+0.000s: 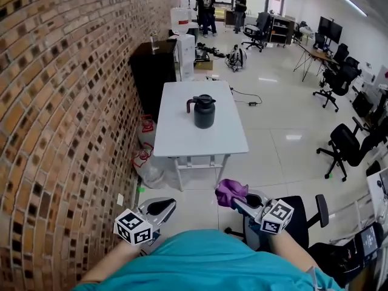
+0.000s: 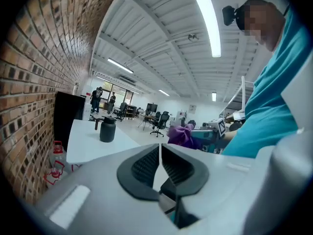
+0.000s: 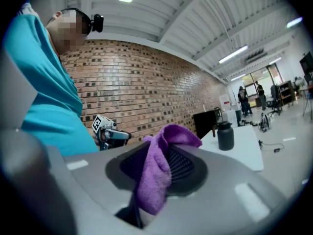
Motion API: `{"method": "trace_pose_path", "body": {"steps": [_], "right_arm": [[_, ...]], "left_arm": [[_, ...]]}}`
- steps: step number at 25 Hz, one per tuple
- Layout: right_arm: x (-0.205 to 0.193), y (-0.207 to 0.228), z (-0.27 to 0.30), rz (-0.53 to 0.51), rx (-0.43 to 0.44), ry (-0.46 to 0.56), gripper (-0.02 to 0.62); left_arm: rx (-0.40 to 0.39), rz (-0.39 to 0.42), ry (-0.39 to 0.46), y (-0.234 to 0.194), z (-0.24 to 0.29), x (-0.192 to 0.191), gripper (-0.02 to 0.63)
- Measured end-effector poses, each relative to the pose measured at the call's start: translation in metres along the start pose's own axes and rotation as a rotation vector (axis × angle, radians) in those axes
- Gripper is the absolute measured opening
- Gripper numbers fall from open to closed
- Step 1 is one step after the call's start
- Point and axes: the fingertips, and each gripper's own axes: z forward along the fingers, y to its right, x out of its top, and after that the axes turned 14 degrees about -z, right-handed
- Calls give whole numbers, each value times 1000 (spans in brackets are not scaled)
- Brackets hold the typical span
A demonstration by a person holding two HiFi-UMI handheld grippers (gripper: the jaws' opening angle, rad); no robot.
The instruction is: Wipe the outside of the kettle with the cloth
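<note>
Brick wall (image 1: 60,114) fills the left of the head view. A black cabinet (image 1: 151,68) stands against it at the far end.

Left gripper (image 1: 160,207): low in the frame, just above the teal shirt (image 1: 206,262), with its marker cube (image 1: 133,227) facing the camera. From its own view I read the ribbed black pads (image 2: 146,168) pressed together along one thin seam, with nothing between them. It points roughly level toward the table.

White table (image 1: 182,141): centre of the head view, one long side near the wall. The kettle (image 1: 204,111) stands upright on it, a little past the middle. It is black and lidded, with its handle turned toward the wall. It is well apart from both grippers, and nothing touches it.

Right gripper (image 1: 241,204): low, right of centre, level with the left one and apart from it. It pinches the cloth (image 1: 230,191), which is purple and bunched. In the right gripper view I see the cloth run down between the two pads, with a fold standing up past the tips and more hanging toward the camera. The cloth is nowhere near the kettle.

Black office chair (image 1: 306,220): just beyond and below the right gripper, on the pale tiled floor.

Far end of the room, top of the frame: a few people (image 1: 207,6) standing, too small for detail.
</note>
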Motion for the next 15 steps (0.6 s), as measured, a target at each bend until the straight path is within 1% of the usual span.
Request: {"method": "trace_pose_path", "body": {"steps": [3,5,7,15], "right_arm": [[-7,-6,-1,5,-31,-1,91],[-13,-11,-1,10,-36,-12,91],[-16,-14,1,11,-37,-19,91],[-8,-19,19,-20,-11,-25,89]], "left_arm": [[-3,-8,-22,-3,-5,-6,14],[-9,10,-34,-2,-8,-7,14],[-8,23,-33,-4,-12,-5,14],[-13,4,-25,-18,-14,0,14]]}}
